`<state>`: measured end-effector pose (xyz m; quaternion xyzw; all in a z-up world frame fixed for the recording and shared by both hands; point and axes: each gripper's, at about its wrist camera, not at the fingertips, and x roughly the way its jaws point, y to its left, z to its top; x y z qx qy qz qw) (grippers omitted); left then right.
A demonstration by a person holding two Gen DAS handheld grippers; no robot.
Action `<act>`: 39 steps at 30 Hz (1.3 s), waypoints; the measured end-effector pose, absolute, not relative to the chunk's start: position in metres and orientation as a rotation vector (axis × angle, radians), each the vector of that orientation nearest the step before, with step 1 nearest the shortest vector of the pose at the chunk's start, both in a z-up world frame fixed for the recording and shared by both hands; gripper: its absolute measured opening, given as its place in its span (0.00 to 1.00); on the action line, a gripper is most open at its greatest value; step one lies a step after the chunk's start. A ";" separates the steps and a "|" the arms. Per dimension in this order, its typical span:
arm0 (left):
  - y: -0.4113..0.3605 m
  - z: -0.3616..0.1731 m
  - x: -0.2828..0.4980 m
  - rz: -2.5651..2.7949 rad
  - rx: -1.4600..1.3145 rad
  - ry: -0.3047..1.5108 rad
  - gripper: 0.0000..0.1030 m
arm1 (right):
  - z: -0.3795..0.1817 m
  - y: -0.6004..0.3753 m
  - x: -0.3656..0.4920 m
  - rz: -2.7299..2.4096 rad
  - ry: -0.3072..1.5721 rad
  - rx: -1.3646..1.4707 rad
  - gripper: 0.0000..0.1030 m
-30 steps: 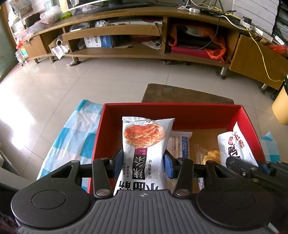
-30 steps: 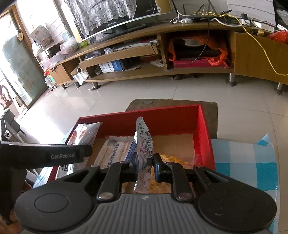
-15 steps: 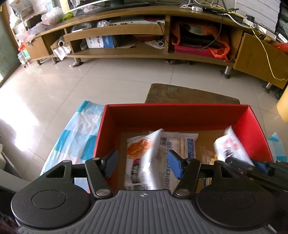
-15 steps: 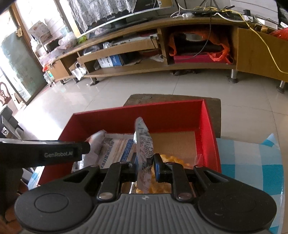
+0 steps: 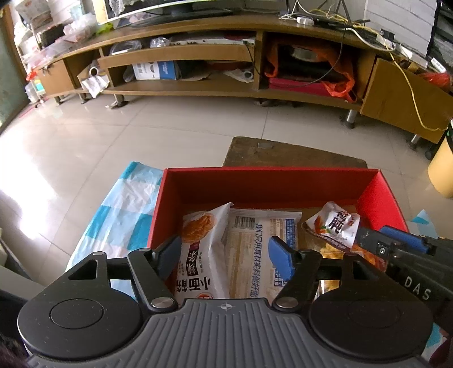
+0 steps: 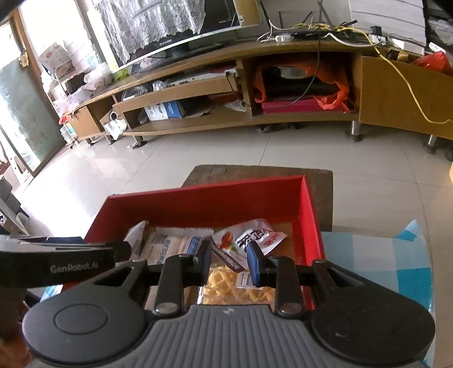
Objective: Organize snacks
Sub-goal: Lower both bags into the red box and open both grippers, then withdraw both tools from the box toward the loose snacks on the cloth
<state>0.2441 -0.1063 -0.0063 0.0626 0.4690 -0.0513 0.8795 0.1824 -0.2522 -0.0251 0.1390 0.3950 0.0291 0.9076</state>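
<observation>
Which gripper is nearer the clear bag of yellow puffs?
Right. The right gripper hangs directly over the yellow puffs bag; the left gripper hangs over the two white packets beside it.

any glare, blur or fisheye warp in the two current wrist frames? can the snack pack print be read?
Left wrist: window glare on the floor tiles, TV cabinet bowed by the fisheye, print on the white noodle pack sharp. Right wrist: window blown out at the upper left, red box evenly lit, red-and-white packet legible, no motion blur.
</observation>
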 end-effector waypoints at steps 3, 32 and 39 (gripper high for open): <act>-0.104 -0.003 0.240 -0.120 0.112 0.982 0.74 | -0.017 -0.253 0.178 0.054 0.801 0.292 0.26; -0.070 0.010 0.169 -0.154 0.094 1.004 0.83 | 0.013 -0.245 0.097 0.024 0.821 0.255 0.61; -0.052 0.001 0.142 -0.164 0.075 1.057 0.84 | 0.016 -0.238 0.074 0.042 0.826 0.245 0.67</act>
